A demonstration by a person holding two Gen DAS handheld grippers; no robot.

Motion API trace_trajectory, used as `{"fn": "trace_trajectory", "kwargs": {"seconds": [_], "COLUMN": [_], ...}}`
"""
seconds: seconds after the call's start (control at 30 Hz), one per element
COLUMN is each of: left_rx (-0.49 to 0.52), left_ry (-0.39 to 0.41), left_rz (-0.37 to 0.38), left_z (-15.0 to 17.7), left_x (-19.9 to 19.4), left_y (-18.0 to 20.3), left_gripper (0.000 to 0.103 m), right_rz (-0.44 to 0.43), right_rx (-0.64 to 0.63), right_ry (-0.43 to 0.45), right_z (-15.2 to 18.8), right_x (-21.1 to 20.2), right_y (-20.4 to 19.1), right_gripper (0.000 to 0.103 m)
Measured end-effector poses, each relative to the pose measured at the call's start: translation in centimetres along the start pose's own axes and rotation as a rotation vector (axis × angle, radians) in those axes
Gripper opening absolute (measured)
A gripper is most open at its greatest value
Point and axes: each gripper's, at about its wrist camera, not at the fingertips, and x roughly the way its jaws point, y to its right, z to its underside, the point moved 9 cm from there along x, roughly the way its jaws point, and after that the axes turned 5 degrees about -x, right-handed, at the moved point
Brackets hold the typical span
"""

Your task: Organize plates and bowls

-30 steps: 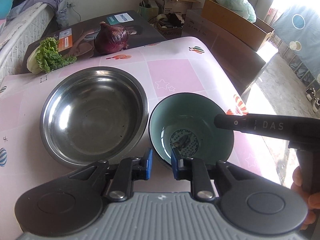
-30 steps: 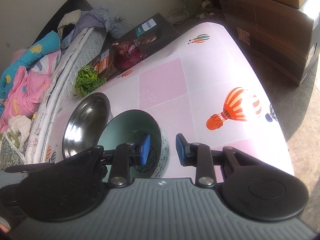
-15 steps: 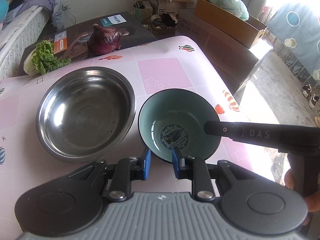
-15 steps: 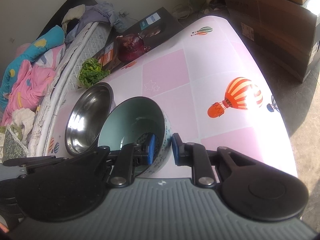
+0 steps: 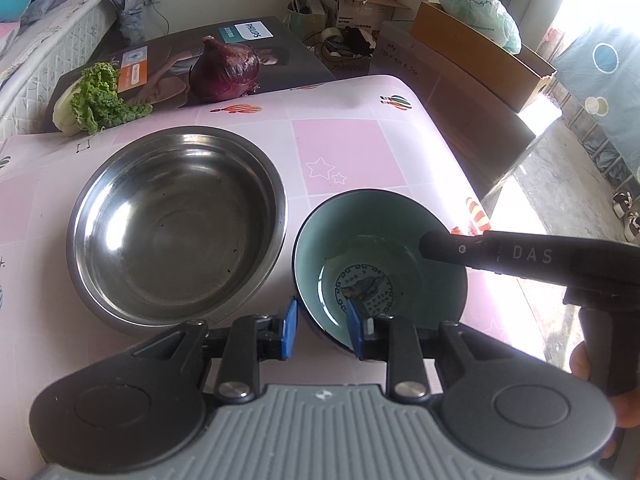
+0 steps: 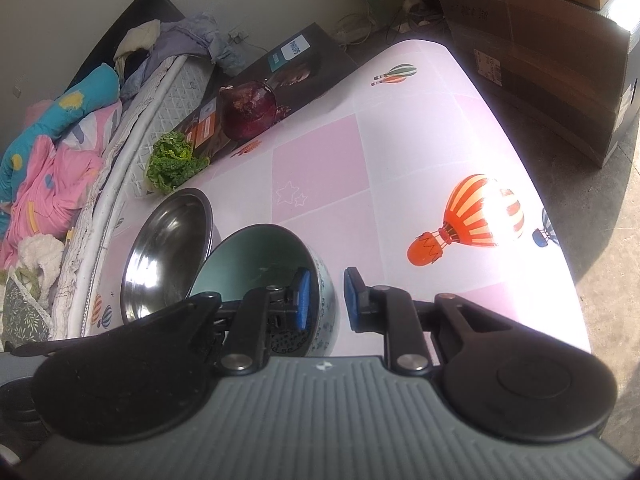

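Observation:
A teal ceramic bowl (image 5: 380, 248) with a printed pattern on its bottom sits on the pink table (image 5: 340, 160), right of a wide steel bowl (image 5: 176, 224). My left gripper (image 5: 321, 330) straddles the teal bowl's near rim. Its jaws are opening and the pads stand off the wall. My right gripper (image 6: 325, 300) is shut on the teal bowl (image 6: 256, 256) at its right rim, one pad inside and one outside. Its upper finger (image 5: 440, 246) shows reaching over the rim. The steel bowl (image 6: 168, 248) lies just beyond.
A red onion (image 5: 226, 70) and a lettuce leaf (image 5: 100, 100) rest on a dark printed box (image 5: 248, 40) at the table's far edge. The table ends close to the right, with cardboard boxes (image 5: 480, 56) past it. A bed (image 6: 60, 160) lines the left side.
The right gripper's jaws narrowed onto the teal bowl's rim. The left gripper's jaws spread apart around the near rim. Both bowls stayed about where they were.

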Motion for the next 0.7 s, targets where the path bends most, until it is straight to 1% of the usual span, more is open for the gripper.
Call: {"fn": "trace_trajectory", "kwargs": {"seconds": [0.1,0.2,0.37,0.43,0.57,0.7], "left_rx": [-0.004,0.016,0.028,0.034,0.035,0.038], "left_ry": [-0.006,-0.003,-0.004,-0.005,-0.023,-0.018], "left_rz": [0.005,-0.004,-0.001,0.005,0.042,0.057], "left_z": [-0.1,0.0,0.4,0.7,1.4,1.5], "left_x": [0.2,0.2,0.0,-0.2,-0.4,-0.6], "left_y": [0.0,0.1,0.6,0.8,1.3,1.4], "left_gripper": [0.029,0.030,0.037,0.037,0.037,0.037], "right_rz": [-0.004,0.001,-0.003,0.000,0.013,0.016], "right_rx": [-0.006,-0.025,-0.030,-0.038,-0.045,-0.039], "right_ry": [-0.015,-0.017,-0.022,-0.022,-0.023,-0.026], "right_z": [0.1,0.1,0.4,0.6,1.0,1.1], "right_x": [0.8,0.7,0.0,-0.4,-0.9,-1.1], "right_y": [-0.4,-0.7,-0.8,-0.9,-0.6,-0.3], "right_gripper": [0.020,0.021,0.021,0.021,0.021,0.020]}}
